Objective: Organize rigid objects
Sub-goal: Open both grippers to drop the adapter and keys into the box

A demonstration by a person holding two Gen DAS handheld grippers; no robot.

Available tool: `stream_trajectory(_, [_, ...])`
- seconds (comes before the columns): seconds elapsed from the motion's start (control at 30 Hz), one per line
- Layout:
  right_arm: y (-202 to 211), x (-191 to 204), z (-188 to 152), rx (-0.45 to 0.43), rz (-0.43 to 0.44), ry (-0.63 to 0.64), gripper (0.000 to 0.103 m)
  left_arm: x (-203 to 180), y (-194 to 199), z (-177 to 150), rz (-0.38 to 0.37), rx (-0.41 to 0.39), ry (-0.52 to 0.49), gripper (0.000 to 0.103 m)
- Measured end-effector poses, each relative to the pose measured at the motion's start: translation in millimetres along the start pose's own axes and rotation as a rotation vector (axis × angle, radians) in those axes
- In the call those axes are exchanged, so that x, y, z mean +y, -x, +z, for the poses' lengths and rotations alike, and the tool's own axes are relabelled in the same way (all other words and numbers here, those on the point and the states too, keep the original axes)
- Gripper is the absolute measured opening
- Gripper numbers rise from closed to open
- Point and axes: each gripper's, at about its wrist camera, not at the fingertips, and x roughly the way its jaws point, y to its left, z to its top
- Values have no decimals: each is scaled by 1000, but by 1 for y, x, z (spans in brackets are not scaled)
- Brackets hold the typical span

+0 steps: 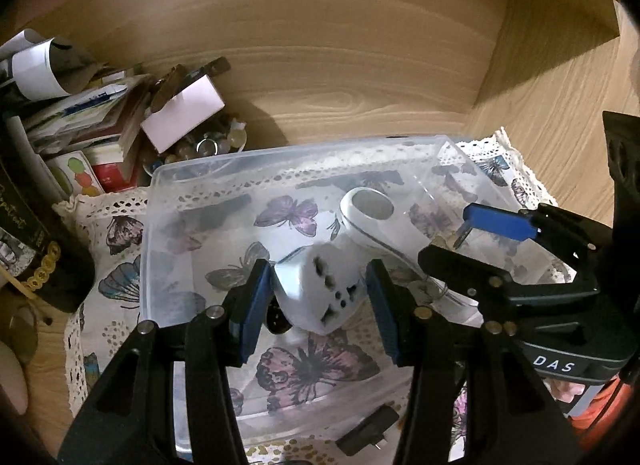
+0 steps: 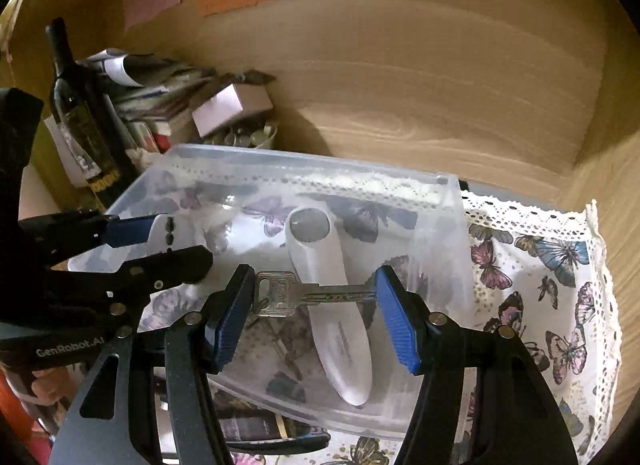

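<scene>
While both views take in the wooden counter [image 1: 360, 77], only the right wrist view shows the dark wine bottle [image 2: 80, 113] standing upright at its left. A butterfly-print cloth [image 2: 552, 289] covers the counter under a clear plastic bin [image 1: 192, 169]. Inside the bin lies a white handheld device [image 2: 340, 329], seen full length only from the right wrist. The left gripper [image 1: 318, 297] hangs over the bin, its jaws clamped on a white plug adapter [image 1: 320, 289], whose socket face shows only in the left wrist view. The right gripper [image 2: 316, 297], also above the bin, pinches a silver key [image 2: 304, 295] lengthwise between its jaws; the left view shows only the key's tip.
</scene>
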Motion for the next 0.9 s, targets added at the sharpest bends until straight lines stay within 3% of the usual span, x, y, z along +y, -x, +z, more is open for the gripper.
stream_trajectory(0.37, [27,4,3,-61,-26,16,62,-1,28,2,34,-71,-8,54])
stream_trajectory(0.57, [62,10,-1,-146,-55,41,71,2,65,-1,69,-154,-10,65])
stream_trajectory(0.73, [85,20,-12,-200,-79,71,79,4,95,-12,121,-225,-15,84])
stream_trajectory(0.9, [98,26,-28,-216,-78,77,82,9,114,-34,191,-252,-23,96])
